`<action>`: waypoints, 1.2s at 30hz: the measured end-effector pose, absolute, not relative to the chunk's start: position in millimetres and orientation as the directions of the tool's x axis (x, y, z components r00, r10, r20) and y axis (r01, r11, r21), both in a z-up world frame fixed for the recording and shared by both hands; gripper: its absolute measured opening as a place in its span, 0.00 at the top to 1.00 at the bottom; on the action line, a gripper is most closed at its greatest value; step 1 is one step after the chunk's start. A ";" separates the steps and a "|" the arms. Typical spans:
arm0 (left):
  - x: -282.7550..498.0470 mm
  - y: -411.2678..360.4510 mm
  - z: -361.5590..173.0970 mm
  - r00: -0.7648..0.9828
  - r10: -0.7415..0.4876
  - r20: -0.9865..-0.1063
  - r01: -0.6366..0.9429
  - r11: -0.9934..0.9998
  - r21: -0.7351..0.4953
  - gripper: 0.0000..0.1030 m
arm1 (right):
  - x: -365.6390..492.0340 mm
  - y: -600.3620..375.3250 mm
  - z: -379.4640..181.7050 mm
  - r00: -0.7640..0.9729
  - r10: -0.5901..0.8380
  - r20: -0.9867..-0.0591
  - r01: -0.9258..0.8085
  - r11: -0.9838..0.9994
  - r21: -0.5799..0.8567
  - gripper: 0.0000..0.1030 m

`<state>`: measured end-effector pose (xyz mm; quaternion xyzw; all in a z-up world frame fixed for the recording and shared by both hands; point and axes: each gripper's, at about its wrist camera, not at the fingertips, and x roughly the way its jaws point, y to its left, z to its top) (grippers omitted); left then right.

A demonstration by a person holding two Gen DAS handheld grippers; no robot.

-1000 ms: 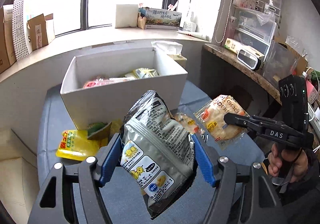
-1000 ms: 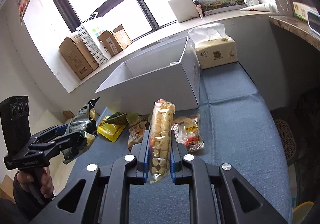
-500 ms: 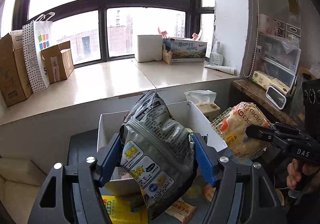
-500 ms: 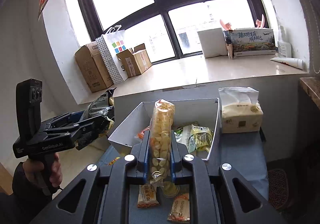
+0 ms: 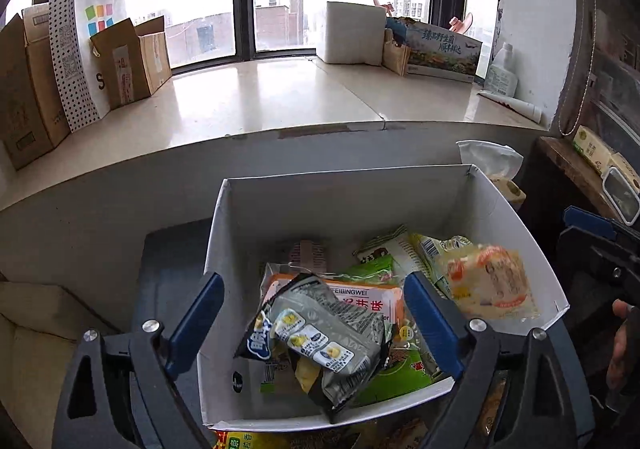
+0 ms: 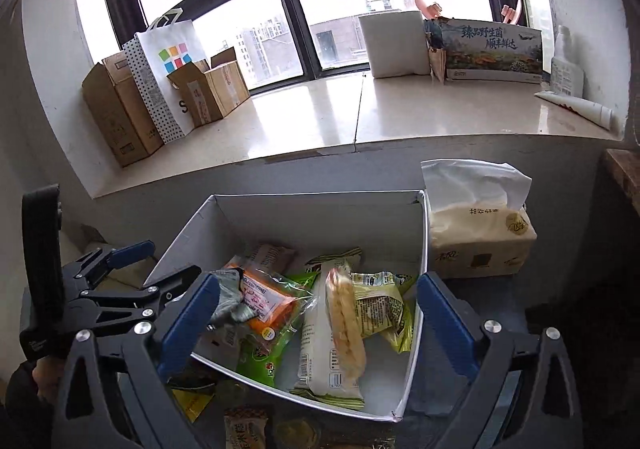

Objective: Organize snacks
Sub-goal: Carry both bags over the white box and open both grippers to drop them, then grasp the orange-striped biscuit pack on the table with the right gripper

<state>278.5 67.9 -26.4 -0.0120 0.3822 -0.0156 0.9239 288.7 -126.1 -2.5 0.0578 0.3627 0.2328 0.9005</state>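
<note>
White box (image 6: 420, 249), near centre: snack packs, cracker pack (image 6: 345, 325) upright amid them. Right gripper (image 6: 316, 313) jaws just opened wide, empty. Left gripper (image 6: 160, 269) at left. Tissue pack (image 6: 480, 241) right.

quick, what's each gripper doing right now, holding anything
Left gripper: open, jaws just opened, grey snack bag released into white box.
Right gripper: open, jaws just opened, holding nothing.

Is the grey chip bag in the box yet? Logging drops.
In: the grey chip bag lies on other snacks inside the white box.

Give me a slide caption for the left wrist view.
Left gripper open above the white box, grey snack bag dropped onto the snacks inside.
</note>
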 end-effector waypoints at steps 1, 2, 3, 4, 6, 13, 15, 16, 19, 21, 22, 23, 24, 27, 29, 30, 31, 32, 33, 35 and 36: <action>275.8 69.3 -26.5 0.711 -0.033 -0.703 0.014 0.999 -0.033 0.06 | 287.3 -128.6 -2.4 0.626 0.469 -0.623 -0.382 0.881 0.280 0.01; 273.6 70.8 -26.0 0.713 -0.024 -0.701 0.004 1.000 -0.029 0.06 | 285.8 -129.7 -1.9 0.626 0.464 -0.627 -0.381 0.883 0.274 0.01; 270.9 72.3 -23.9 0.717 -0.017 -0.697 -0.002 1.000 -0.026 0.05 | 283.7 -131.4 -1.0 0.636 0.453 -0.625 -0.373 0.889 0.265 0.01; 268.5 74.1 -21.3 0.722 -0.013 -0.691 -0.006 1.000 -0.025 0.05 | 280.9 -133.7 0.5 0.646 0.451 -0.616 -0.370 0.891 0.263 0.01; 262.4 76.5 -14.0 0.736 0.009 -0.677 -0.017 1.000 -0.004 0.05 | 276.8 -136.9 4.8 0.653 0.460 -0.601 -0.377 0.887 0.269 0.00; 233.0 79.5 10.1 0.776 0.059 -0.628 -0.028 0.998 0.059 0.04 | 251.4 -138.5 19.5 0.670 0.475 -0.570 -0.416 0.877 0.241 0.00; 220.5 80.7 15.6 0.784 0.067 -0.617 -0.032 0.997 0.068 0.04 | 238.9 -138.9 24.8 0.673 0.489 -0.555 -0.438 0.868 0.234 0.00; 213.0 81.6 17.4 0.789 0.064 -0.612 -0.031 0.997 0.066 0.04 | 232.4 -139.4 26.8 0.674 0.498 -0.546 -0.450 0.863 0.231 0.00; 187.1 83.5 17.2 0.792 0.055 -0.609 -0.026 0.998 0.057 0.03 | 207.8 -141.3 27.7 0.664 0.525 -0.533 -0.488 0.844 0.224 0.00; 167.9 83.0 12.8 0.787 0.054 -0.614 -0.024 0.998 0.058 0.03 | 189.8 -141.6 21.5 0.659 0.533 -0.530 -0.506 0.836 0.212 0.00; 157.7 83.1 9.6 0.785 0.050 -0.617 -0.021 0.998 0.053 0.03 | 181.3 -141.8 16.5 0.652 0.543 -0.530 -0.515 0.830 0.216 0.00; 147.5 83.7 5.9 0.781 0.036 -0.623 -0.015 0.999 0.038 0.03 | 173.6 -141.6 10.7 0.637 0.558 -0.531 -0.528 0.818 0.226 0.00; 137.5 84.4 1.2 0.776 0.021 -0.630 -0.011 1.000 0.020 0.03 | 166.4 -141.0 3.8 0.621 0.570 -0.538 -0.539 0.809 0.235 0.00; 110.1 86.8 -15.2 0.758 -0.007 -0.653 -0.013 1.000 -0.027 0.03 | 144.9 -136.6 -19.1 0.585 0.590 -0.557 -0.551 0.793 0.260 0.00; 92.5 87.1 -27.1 0.757 0.002 -0.653 -0.024 0.999 -0.024 0.03 | 132.0 -132.0 -35.3 0.559 0.603 -0.569 -0.563 0.780 0.274 0.00; 85.8 87.5 -34.0 0.751 0.008 -0.660 -0.028 0.999 -0.019 0.03 | 126.9 -128.6 -43.5 0.545 0.605 -0.580 -0.568 0.776 0.275 0.00; 80.0 88.6 -40.7 0.743 0.010 -0.669 -0.035 0.999 -0.023 0.03 | 121.9 -124.3 -52.0 0.534 0.604 -0.592 -0.575 0.772 0.270 0.00; 74.7 89.9 -47.0 0.734 0.009 -0.679 -0.043 0.999 -0.033 0.03 | 118.1 -119.4 -60.2 0.522 0.602 -0.604 -0.583 0.769 0.263 0.00; 69.5 91.9 -52.5 0.726 0.005 -0.687 -0.049 0.998 -0.045 0.03 | 115.3 -113.6 -68.2 0.510 0.597 -0.619 -0.590 0.766 0.253 0.00; 61.9 96.1 -61.5 0.715 -0.004 -0.699 -0.062 0.996 -0.069 0.03 | 111.3 -99.9 -83.0 0.461 0.604 -0.650 -0.625 0.741 0.245 0.00; 59.5 98.3 -65.1 0.708 0.000 -0.706 -0.074 0.994 -0.074 0.03 | 111.3 -93.6 -89.4 0.446 0.600 -0.664 -0.636 0.735 0.237 0.00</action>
